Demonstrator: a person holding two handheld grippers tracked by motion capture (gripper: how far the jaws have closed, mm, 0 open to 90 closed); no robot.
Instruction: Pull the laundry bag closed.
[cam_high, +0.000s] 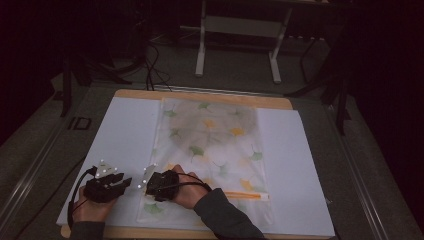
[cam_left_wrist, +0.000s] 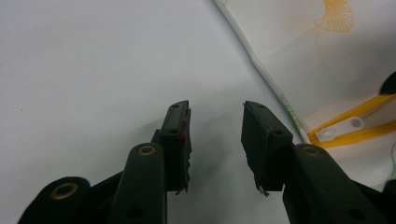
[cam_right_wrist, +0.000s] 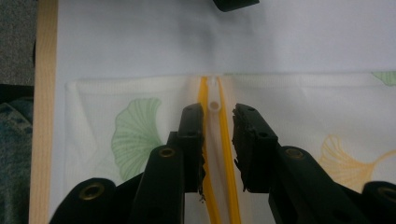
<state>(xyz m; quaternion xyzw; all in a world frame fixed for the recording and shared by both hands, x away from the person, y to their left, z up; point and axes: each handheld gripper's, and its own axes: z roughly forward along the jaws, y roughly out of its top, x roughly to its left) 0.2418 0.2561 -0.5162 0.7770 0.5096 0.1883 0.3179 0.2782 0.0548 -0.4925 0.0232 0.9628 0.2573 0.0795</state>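
- Right gripper: jaws parted, straddling the yellow zipper of the leaf-print bag; white pull at 12 o'clock; contact unclear.
- Left gripper: spread, empty, over the white sheet.
- Bag's near edge hidden by the sleeve.

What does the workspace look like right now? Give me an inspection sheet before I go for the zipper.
Surface: white sheet over a wooden board.
Job's things: mesh bag with ginkgo print lies flat; yellow zipper, white pull tab at its end.
Clutter: nothing seen.
Grippers: left gripper open over bare sheet; right gripper open, jaws straddling the zipper, tab just ahead.
Cables: black, trailing from each gripper.
Surroundings: dim floor, white table frame.
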